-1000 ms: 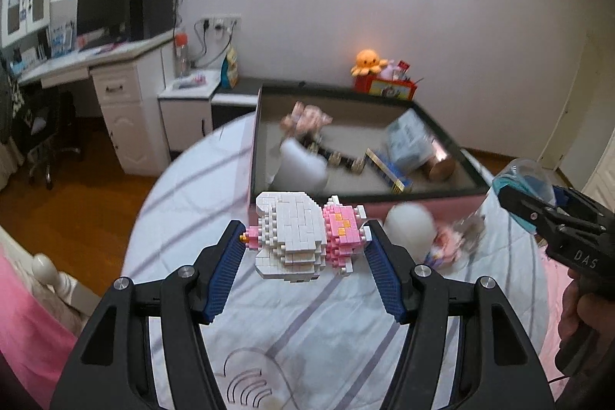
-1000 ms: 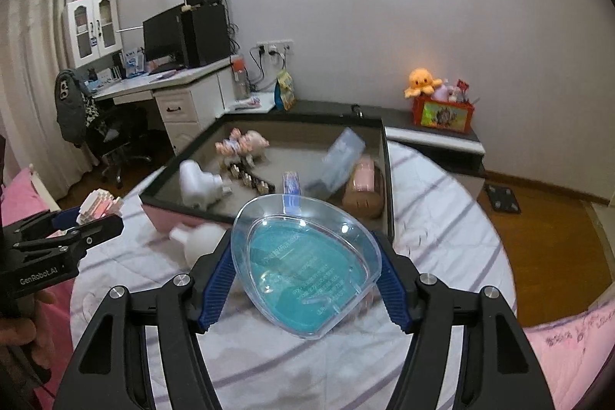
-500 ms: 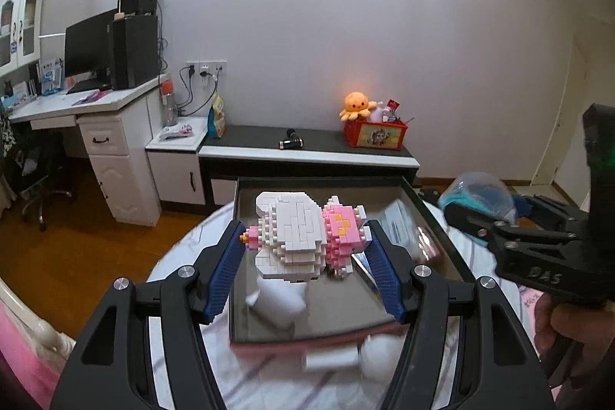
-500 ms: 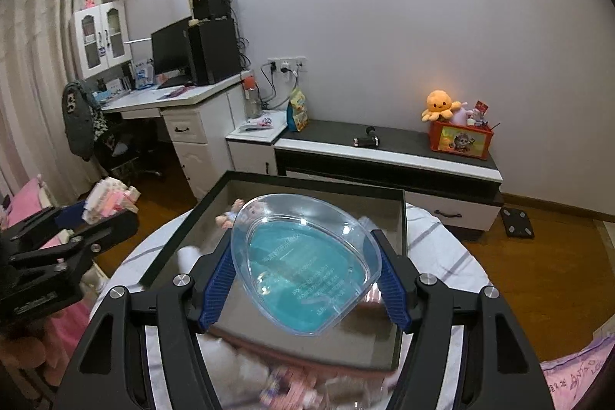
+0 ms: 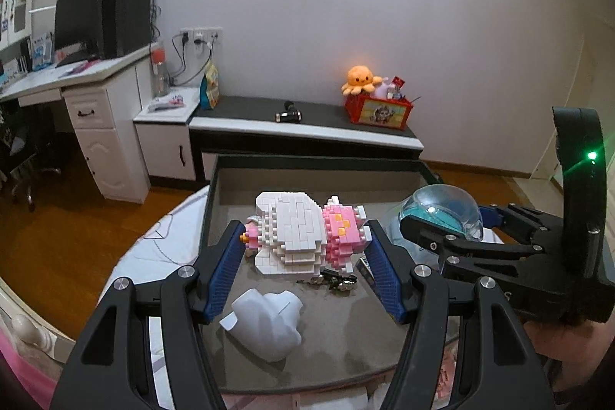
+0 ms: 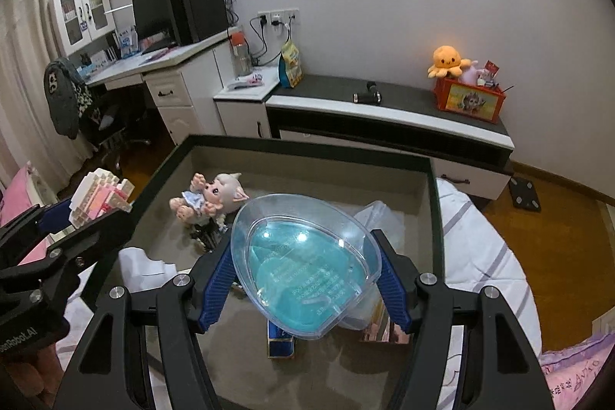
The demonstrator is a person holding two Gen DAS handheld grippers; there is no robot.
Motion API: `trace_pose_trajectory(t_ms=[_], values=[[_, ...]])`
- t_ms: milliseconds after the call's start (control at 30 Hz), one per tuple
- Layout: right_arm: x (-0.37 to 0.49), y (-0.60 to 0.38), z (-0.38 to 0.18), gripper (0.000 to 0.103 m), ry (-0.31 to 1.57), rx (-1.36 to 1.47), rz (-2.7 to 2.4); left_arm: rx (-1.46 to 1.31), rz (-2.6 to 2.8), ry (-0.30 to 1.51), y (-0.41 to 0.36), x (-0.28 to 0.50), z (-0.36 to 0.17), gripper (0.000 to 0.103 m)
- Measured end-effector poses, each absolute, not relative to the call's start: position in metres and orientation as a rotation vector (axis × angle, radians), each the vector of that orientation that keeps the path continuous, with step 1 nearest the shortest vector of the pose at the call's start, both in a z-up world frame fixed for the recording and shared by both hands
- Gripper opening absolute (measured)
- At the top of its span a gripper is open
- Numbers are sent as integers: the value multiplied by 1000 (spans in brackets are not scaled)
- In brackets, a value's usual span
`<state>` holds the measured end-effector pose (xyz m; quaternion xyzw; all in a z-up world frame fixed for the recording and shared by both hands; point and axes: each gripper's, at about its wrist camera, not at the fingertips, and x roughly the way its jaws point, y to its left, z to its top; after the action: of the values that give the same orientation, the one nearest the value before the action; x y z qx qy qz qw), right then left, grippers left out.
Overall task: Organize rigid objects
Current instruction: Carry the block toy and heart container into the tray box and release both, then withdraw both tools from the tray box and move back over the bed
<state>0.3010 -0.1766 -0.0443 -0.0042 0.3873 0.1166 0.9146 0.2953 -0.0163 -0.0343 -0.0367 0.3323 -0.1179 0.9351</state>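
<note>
Holding a white and pink figure built of small plastic bricks (image 5: 307, 235), the left claw (image 5: 305, 269) is clamped on it from both sides, with the blue ribbed pads (image 5: 226, 269) pressing on its ends. The figure hangs above the large shallow tray with dark rim and grey floor (image 5: 307, 162), over the middle part of the tray floor. The right claw (image 6: 305, 285) is clamped on a clear plastic egg-shaped case with a turquoise insert (image 6: 303, 260), and this case is also in the air above the tray (image 6: 307, 145), nearer to its right side. In the left wrist view the right claw (image 5: 442, 231) comes in from the right with the case (image 5: 442, 212) in its grip.

Inside the tray lie several things. A white moulded plastic piece (image 5: 267, 325) rests near the front left corner. A small doll with pale hair and a light blue dress (image 6: 209, 198) lies toward the far left part of the floor. A small blue box (image 6: 282, 342) lies under the case near the front edge, and a clear plastic bag (image 6: 380, 218) is just behind the case, toward the right wall.

The tray stands on a bed with a white cover with purple stripes (image 6: 476, 248). Behind it, a low dark cabinet (image 6: 384, 102) along the wall carries a red box (image 6: 469, 100) with an orange plush octopus (image 6: 447, 60).
</note>
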Motion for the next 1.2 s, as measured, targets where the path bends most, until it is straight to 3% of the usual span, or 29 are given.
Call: trace_pose_trajectory(t_ms=[133, 200, 267, 433, 467, 500, 1200], values=[[304, -177, -48, 69, 806, -21, 237, -69, -236, 714, -21, 307, -42, 66], [304, -178, -48, 81, 807, -17, 232, -73, -226, 725, -21, 309, -46, 76], [304, -181, -48, 84, 815, -6, 228, -78, -210, 724, -19, 310, -47, 92], [299, -191, -44, 91, 822, 37, 209, -88, -172, 709, -8, 299, -43, 100], [295, -195, -42, 99, 815, 56, 208, -86, -163, 697, -6, 293, -40, 103], [291, -197, -41, 103, 809, 70, 210, -85, -158, 685, -4, 287, -37, 103], [139, -201, -11, 103, 611, 142, 221, -47, -128, 576, 1, 138, -7, 103]])
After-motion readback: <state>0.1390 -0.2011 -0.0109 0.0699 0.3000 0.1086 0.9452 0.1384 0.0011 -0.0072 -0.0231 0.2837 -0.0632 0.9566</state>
